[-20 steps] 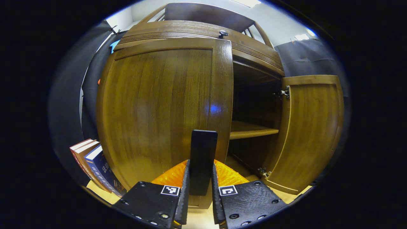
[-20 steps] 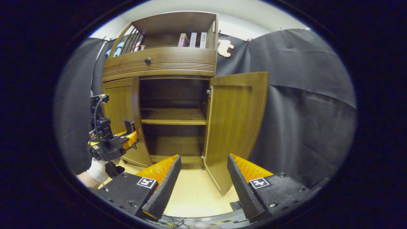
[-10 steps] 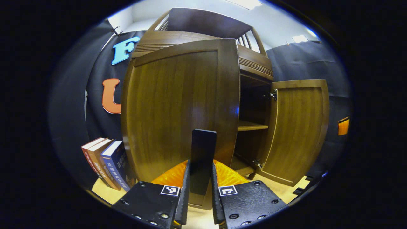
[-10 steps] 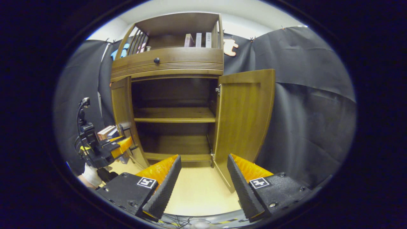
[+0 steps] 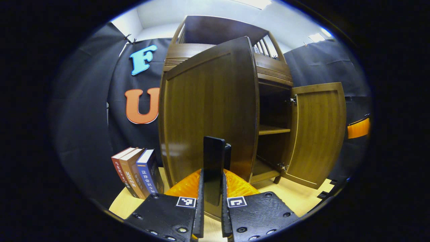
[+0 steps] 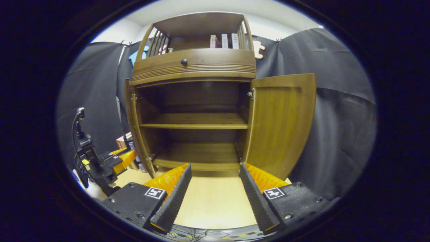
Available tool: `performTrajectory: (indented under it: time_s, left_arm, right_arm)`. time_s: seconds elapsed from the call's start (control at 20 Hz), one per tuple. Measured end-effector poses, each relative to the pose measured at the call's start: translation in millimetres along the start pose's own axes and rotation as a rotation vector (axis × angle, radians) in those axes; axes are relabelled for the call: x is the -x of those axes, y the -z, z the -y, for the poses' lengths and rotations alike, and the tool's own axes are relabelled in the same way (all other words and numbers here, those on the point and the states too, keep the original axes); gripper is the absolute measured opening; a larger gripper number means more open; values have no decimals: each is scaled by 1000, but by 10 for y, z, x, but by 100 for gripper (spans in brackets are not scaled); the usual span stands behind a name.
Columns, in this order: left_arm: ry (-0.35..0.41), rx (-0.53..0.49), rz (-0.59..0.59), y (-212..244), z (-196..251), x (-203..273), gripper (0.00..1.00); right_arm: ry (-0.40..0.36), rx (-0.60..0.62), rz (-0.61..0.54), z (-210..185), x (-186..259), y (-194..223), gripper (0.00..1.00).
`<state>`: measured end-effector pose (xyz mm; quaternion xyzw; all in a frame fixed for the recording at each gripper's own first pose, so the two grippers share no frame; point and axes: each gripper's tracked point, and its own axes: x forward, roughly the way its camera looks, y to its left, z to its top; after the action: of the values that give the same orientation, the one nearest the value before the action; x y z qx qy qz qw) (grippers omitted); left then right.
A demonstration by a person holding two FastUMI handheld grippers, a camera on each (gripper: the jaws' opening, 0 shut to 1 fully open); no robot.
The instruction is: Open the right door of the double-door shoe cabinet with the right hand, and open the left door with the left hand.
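Note:
The brown wooden shoe cabinet [image 6: 193,65] stands with both doors swung out. In the left gripper view the left door [image 5: 208,111] fills the middle, and my left gripper [image 5: 212,176] is shut on its black bar handle [image 5: 214,156], one finger on each side. The right door [image 5: 319,134] hangs wide open beyond it. In the right gripper view the left door [image 6: 132,127] is nearly edge-on, with the left gripper [image 6: 124,158] at its lower part. The right door [image 6: 282,124] stands free. My right gripper [image 6: 213,178] is open, low before the cabinet, holding nothing.
Inside the cabinet are a middle shelf [image 6: 195,121] and a bottom board, both bare. Several books [image 5: 136,171] stand on the floor left of the cabinet, and more books [image 6: 223,41] on its top rack. A drawer knob [image 6: 183,62] sits above the doors. Light wooden floor [image 6: 211,205] lies in front.
The left door has swung from almost closed to wide open, and the left gripper went with it, still shut on the handle. The right gripper stays open and has shifted slightly left.

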<state>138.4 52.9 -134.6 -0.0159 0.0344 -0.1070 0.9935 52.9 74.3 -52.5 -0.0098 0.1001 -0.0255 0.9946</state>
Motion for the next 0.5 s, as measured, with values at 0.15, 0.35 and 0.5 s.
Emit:
performTrajectory:
  time_s: [0.15, 0.35, 0.5]
  left_arm:
    - [-12, 2, -2, 16, -109, 66, 19]
    - [-46, -2, -9, 26, -234, 153, 19]
    - [-95, -20, -10, 25, -375, 206, 19]
  right_arm:
    - [-18, 1, -2, -83, -50, -17, 92]
    - [-37, -1, -7, -138, -106, -12, 92]
    - [-48, 0, -13, -180, -153, 20, 92]
